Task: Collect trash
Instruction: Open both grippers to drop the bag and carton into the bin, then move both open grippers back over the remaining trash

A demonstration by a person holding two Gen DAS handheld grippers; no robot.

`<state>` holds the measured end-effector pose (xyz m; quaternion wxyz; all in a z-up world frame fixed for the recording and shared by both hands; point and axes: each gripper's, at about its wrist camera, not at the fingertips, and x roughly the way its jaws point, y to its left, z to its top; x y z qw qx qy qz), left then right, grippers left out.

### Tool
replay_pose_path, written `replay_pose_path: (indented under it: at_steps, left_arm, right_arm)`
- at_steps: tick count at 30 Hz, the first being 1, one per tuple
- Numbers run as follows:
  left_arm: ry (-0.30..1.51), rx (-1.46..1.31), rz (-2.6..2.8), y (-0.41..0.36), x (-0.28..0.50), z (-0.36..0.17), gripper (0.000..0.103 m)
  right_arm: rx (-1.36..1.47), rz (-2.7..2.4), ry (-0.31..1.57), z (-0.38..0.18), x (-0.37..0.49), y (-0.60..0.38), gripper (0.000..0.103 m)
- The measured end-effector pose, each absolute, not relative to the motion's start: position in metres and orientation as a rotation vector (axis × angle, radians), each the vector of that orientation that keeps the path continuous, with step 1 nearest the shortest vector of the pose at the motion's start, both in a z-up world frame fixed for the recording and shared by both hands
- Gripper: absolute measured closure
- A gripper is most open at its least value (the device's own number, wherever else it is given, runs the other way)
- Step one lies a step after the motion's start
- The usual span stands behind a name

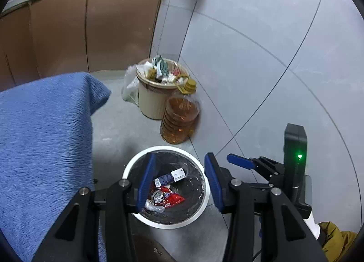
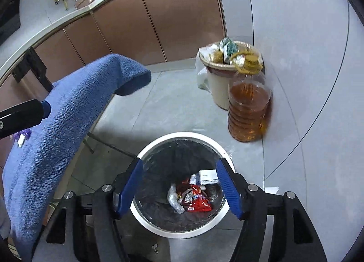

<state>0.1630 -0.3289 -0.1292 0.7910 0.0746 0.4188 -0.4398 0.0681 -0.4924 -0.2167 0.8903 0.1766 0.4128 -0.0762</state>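
Observation:
A white-rimmed bin (image 1: 204,207) (image 2: 145,148) with a black liner stands on the floor. In it lie a red wrapper (image 1: 173,198) (image 2: 195,198), a small white and blue box (image 1: 173,175) (image 2: 208,176) and a clear plastic scrap (image 2: 174,199). My left gripper (image 1: 179,182) is open and empty above the bin. My right gripper (image 2: 179,186) is open and empty above the bin; it also shows in the left wrist view (image 1: 241,161). A purple and white scrap (image 2: 21,136) lies on the blue cloth at far left.
A table under a blue cloth (image 1: 41,143) (image 2: 63,125) stands left of the bin. A full beige bin (image 1: 154,100) (image 2: 218,89) and a large bottle of amber oil (image 1: 179,120) (image 2: 249,109) stand by the grey tiled wall. Brown cabinets (image 1: 91,25) are behind.

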Motion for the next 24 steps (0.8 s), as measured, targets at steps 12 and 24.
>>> replay_pose_path:
  at_steps: [12,24]
  left_arm:
    - [0.7,0.09,-0.825,-0.247,0.127,-0.059,0.06]
    - [0.559,0.034,-0.671,-0.129,0.091,-0.012,0.06]
  right_arm:
    - [0.271,-0.12,0.7,-0.124,0.043,-0.449,0.026]
    - [0.14,-0.016,0.514,-0.022,0.017,-0.366,0.023]
